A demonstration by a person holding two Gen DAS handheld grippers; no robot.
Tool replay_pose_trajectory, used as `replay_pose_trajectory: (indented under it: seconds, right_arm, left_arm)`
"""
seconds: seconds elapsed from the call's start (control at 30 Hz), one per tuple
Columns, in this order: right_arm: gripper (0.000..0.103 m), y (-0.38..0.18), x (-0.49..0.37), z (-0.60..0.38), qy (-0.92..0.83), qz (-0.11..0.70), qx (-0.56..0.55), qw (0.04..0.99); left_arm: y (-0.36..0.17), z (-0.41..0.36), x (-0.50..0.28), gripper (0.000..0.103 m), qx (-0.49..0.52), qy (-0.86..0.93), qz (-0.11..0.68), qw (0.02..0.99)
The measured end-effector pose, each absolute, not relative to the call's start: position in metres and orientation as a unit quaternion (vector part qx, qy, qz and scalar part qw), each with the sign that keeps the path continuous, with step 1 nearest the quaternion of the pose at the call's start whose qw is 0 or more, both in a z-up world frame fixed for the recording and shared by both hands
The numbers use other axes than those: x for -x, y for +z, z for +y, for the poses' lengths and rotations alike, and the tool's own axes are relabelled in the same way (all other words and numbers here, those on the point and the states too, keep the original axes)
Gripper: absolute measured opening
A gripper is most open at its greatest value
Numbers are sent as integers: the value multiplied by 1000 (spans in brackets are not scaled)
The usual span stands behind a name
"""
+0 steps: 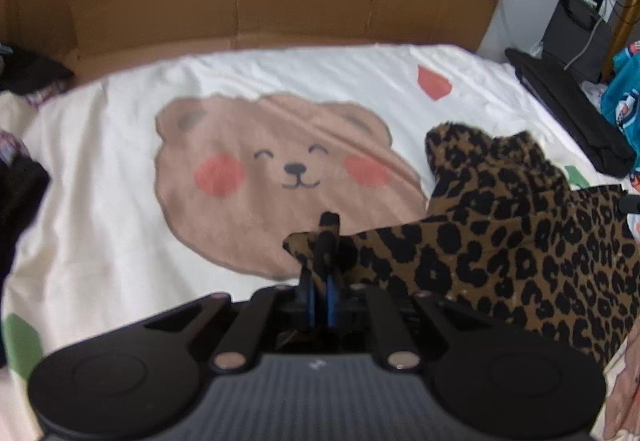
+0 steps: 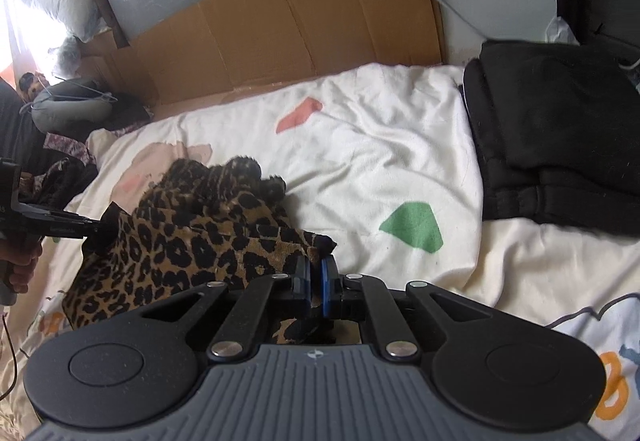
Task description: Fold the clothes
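Leopard-print garment (image 1: 500, 253) is pinched at two corners: left claw (image 1: 320, 281) clamped tight on one, right claw (image 2: 316, 281) clamped on the other. My guess is that's to hold an edge taut so it can be laid out or doubled over. Rest of it slumps in a rumpled heap on the bed sheet (image 1: 100, 241), soft cream cotton with a bear face. Folded black clothes (image 2: 560, 141) sit off to the side.

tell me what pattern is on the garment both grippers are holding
Leopard print: black spots on tan-brown garment. It shows best in the left wrist view.
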State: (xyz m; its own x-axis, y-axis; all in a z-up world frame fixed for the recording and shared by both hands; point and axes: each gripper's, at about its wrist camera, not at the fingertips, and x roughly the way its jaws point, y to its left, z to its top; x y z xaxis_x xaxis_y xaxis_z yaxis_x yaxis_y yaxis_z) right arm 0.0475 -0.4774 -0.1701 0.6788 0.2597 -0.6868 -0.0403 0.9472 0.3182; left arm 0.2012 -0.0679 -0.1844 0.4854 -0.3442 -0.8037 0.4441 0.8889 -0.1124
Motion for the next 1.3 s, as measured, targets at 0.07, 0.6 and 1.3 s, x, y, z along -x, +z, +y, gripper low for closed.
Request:
replay_pose_trajectory:
  seconds: [0.07,0.6,1.3]
  right_arm:
    - [3,-164,-51,-481,84,383,-137,909]
    - [3,-111,-53,-482,94,329,-134,930]
    - [3,-160,-119,-500,81,403,-171,896]
  left_arm:
    - [-171,-63,-196,6,-47,-230,437,868]
    - [-101,-47,-193,6,-5,-228,373,899]
    - [-141,-58,-255,6,-5,-228,432,872]
